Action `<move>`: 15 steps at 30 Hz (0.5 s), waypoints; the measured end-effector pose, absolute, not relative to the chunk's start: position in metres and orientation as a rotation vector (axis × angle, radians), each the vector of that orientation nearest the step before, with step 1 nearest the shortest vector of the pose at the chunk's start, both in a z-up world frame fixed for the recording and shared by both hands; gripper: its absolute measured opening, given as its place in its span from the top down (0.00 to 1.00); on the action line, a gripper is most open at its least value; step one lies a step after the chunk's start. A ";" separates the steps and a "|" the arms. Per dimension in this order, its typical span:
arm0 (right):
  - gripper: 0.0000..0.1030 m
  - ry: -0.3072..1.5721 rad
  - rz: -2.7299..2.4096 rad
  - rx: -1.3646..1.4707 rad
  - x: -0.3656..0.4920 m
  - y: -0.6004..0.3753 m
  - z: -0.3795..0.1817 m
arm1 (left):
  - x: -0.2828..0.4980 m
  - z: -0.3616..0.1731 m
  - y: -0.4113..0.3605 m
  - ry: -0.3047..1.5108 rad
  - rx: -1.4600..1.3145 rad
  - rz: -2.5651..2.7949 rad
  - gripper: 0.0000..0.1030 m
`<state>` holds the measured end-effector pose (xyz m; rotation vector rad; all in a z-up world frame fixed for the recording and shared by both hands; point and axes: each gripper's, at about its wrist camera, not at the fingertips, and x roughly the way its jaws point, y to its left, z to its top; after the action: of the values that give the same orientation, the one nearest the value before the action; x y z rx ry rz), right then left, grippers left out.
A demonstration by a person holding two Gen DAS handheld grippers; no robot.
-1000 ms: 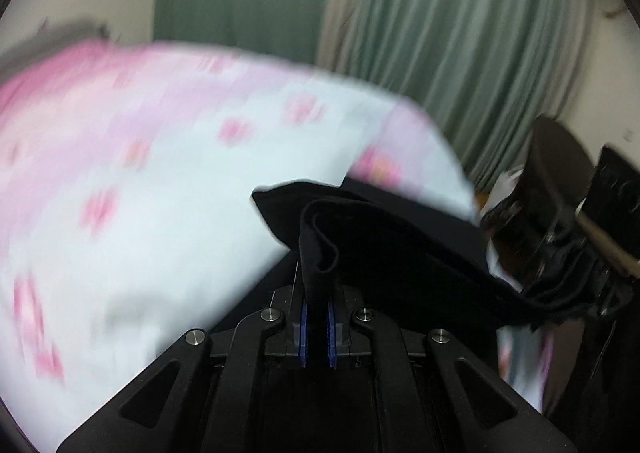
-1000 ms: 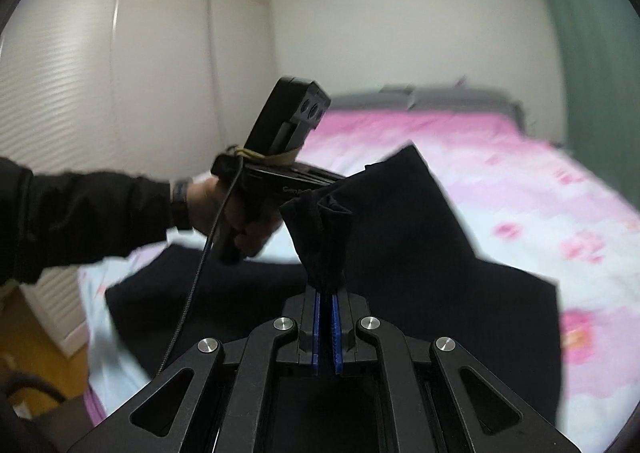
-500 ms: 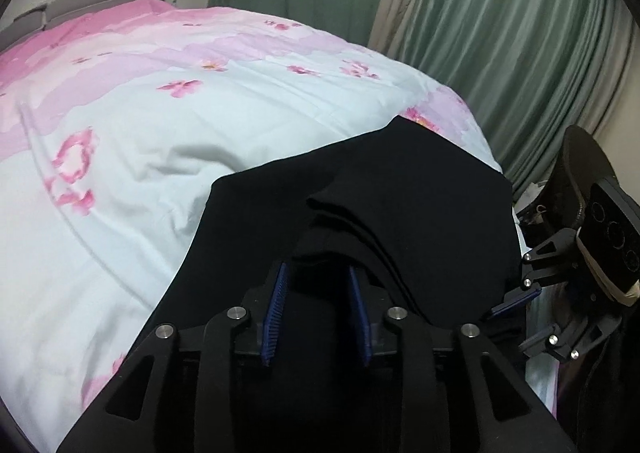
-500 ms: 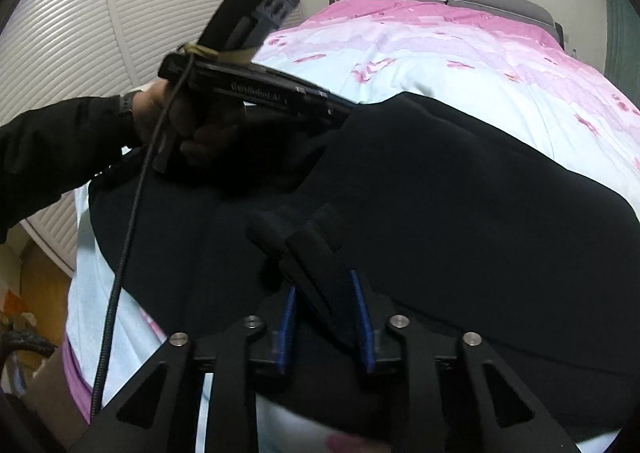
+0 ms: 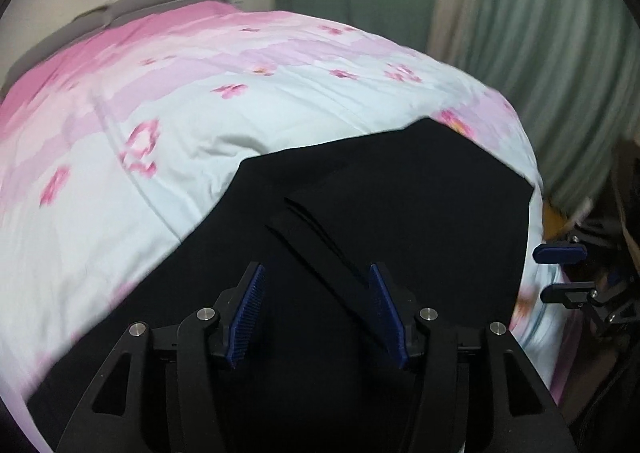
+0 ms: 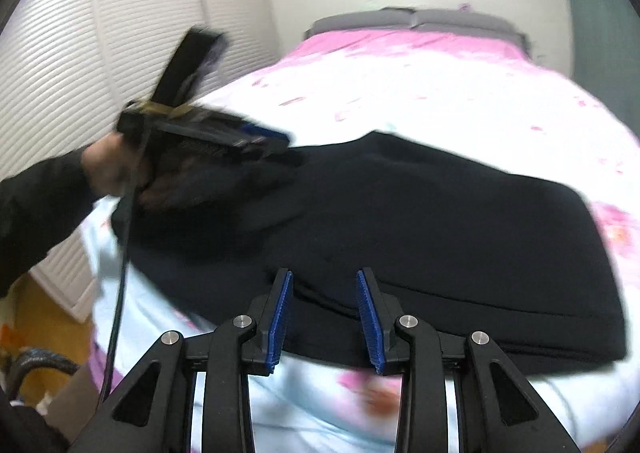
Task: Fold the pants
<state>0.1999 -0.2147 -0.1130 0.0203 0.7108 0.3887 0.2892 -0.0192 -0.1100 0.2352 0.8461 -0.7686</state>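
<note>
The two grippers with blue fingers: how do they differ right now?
The left gripper is spread wider than the right gripper; both are opening. The left gripper hovers over the middle of the black pants, with a folded edge between its fingers; the right gripper sits at the pants' near edge, over the flowered bedspread. Shared: neither is pressing on the cloth.

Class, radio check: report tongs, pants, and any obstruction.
Left tongs opening, off the cloth. Right tongs opening, nothing gripped. Black pants lying folded on bed. Nothing obstructing.
</note>
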 end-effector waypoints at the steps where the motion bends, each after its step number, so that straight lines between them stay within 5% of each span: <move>1: 0.67 0.702 0.359 0.021 0.198 -0.221 -0.111 | 0.283 -0.111 -0.020 0.855 0.190 -0.742 0.48; 13: 0.63 0.682 -0.061 0.153 0.193 -0.326 -0.101 | 0.213 -0.125 -0.069 0.769 0.092 -0.488 0.48; 15: 0.54 0.679 -0.115 0.171 0.194 -0.341 -0.101 | 0.214 -0.130 -0.076 0.786 0.094 -0.474 0.48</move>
<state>0.1937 -0.3407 -0.1010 0.1712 0.6792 -0.1147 0.2135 -0.0758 -0.1301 0.0937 0.7865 -0.4737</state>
